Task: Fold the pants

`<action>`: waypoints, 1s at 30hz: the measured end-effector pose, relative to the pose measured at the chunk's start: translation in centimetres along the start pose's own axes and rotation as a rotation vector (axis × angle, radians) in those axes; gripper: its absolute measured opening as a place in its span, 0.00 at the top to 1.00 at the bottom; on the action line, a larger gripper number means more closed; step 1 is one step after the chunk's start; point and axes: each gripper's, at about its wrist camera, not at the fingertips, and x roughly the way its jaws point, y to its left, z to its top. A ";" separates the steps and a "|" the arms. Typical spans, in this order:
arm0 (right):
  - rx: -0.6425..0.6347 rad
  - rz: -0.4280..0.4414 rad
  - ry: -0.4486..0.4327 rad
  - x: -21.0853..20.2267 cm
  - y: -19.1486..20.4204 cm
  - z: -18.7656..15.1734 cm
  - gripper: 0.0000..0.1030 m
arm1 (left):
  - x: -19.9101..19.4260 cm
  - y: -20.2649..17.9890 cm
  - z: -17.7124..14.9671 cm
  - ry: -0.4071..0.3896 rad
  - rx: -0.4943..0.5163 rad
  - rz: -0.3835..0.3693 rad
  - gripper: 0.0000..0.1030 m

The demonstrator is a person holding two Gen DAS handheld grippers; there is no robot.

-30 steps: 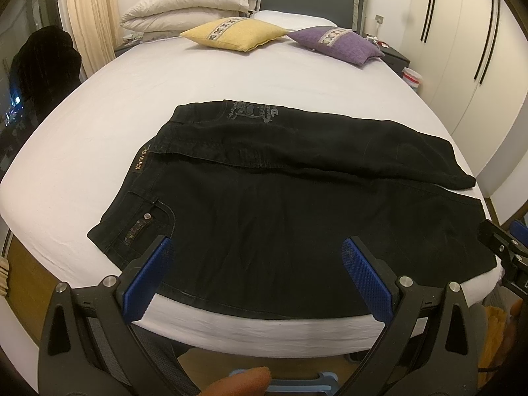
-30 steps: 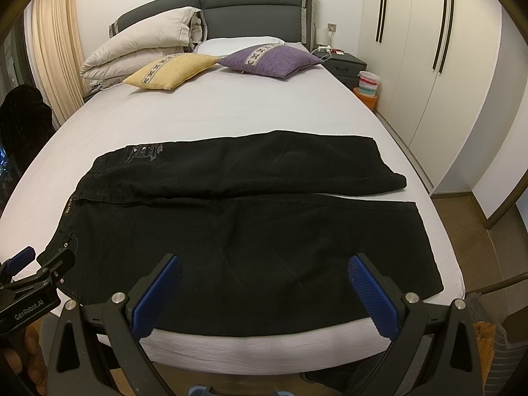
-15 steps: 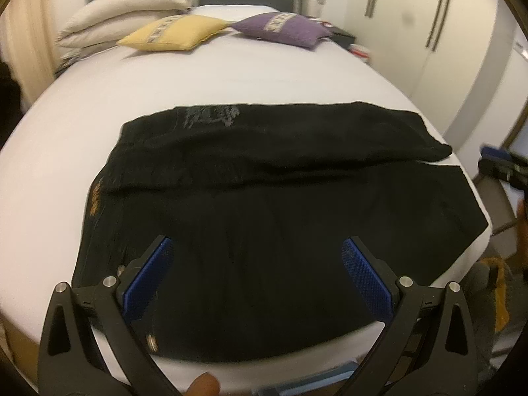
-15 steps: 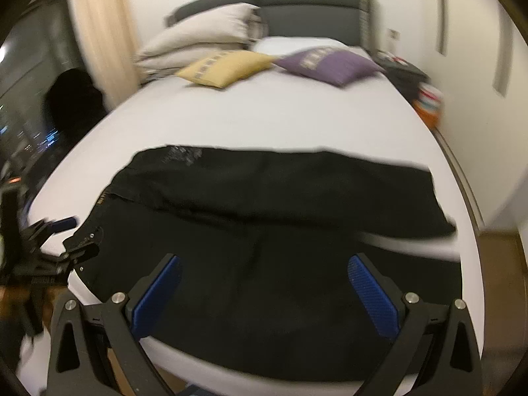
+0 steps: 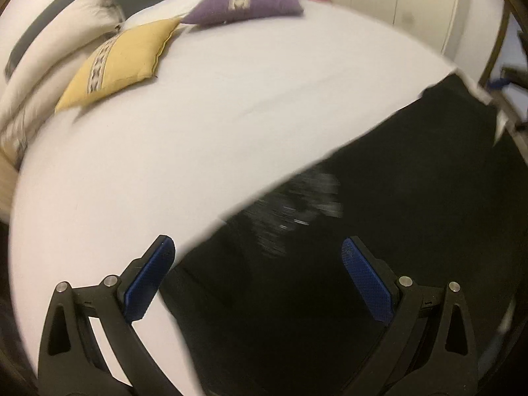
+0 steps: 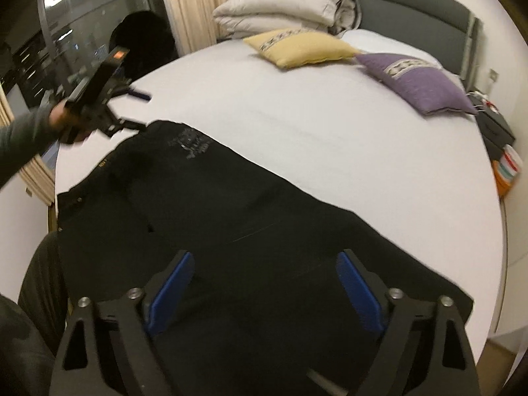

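Right gripper: nearest to me in its own view, pointing down over the leg end of the pants. I saw its blue pads set apart and the jaws closing, with dark cloth below them but nothing pinched between.

Left gripper: I had its jaws spread wide and released, hanging above the waist end of the pants, one pad over the sheet and the other over black fabric. In the right wrist view the same tool sat in a hand at the far left, just beside the waistband corner.

Pants: black, lying flat across the near part of the bed, one leg laid over the other, a pale printed patch near the waist.

Sheet: white and bare beyond the pants.

Yellow cushion: further up the bed, near the headboard.

Purple cushion: just beside the yellow one.

Folded duvet: stacked behind the cushions against the grey headboard.

Curtain: beige, at the far left beside a dark window.
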 end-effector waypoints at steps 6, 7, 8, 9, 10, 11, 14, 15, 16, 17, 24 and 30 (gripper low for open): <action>-0.055 0.026 0.064 4.4 -2.6 1.8 0.28 | 6.1 2.8 1.0 0.158 0.123 -0.126 0.24; -0.062 0.041 0.076 5.3 -3.0 2.1 0.28 | 6.8 2.9 1.0 0.179 0.141 -0.129 0.24; -0.070 0.048 0.085 5.8 -3.3 2.4 0.29 | 7.7 3.2 0.9 0.204 0.155 -0.130 0.24; -0.076 0.055 0.091 6.3 -3.5 2.6 0.29 | 8.4 3.6 1.0 0.216 0.160 -0.122 0.24; -0.079 0.060 0.094 6.8 -3.5 3.0 0.29 | 8.7 4.1 1.2 0.219 0.156 -0.123 0.24; -0.082 0.067 0.098 7.2 -3.8 3.3 0.29 | 9.2 4.6 1.3 0.223 0.144 -0.142 0.24; -0.093 0.080 0.116 8.4 -4.3 3.9 0.30 | 10.4 5.7 1.5 0.243 0.136 -0.170 0.24; -0.095 0.083 0.122 8.6 -4.3 4.0 0.31 | 10.8 6.1 1.6 0.251 0.134 -0.184 0.24; -0.096 0.087 0.130 8.9 -4.4 4.1 0.31 | 11.0 6.6 1.8 0.252 0.132 -0.194 0.24; -0.097 0.088 0.132 9.0 -4.3 4.2 0.31 | 11.1 6.8 2.0 0.249 0.130 -0.200 0.24; -0.104 0.088 0.150 9.6 -5.0 4.6 0.34 | 11.7 8.0 3.5 0.251 0.170 -0.251 0.68; -0.127 0.041 0.160 9.8 -5.4 4.7 0.36 | 11.3 9.5 4.7 0.227 0.199 -0.179 0.92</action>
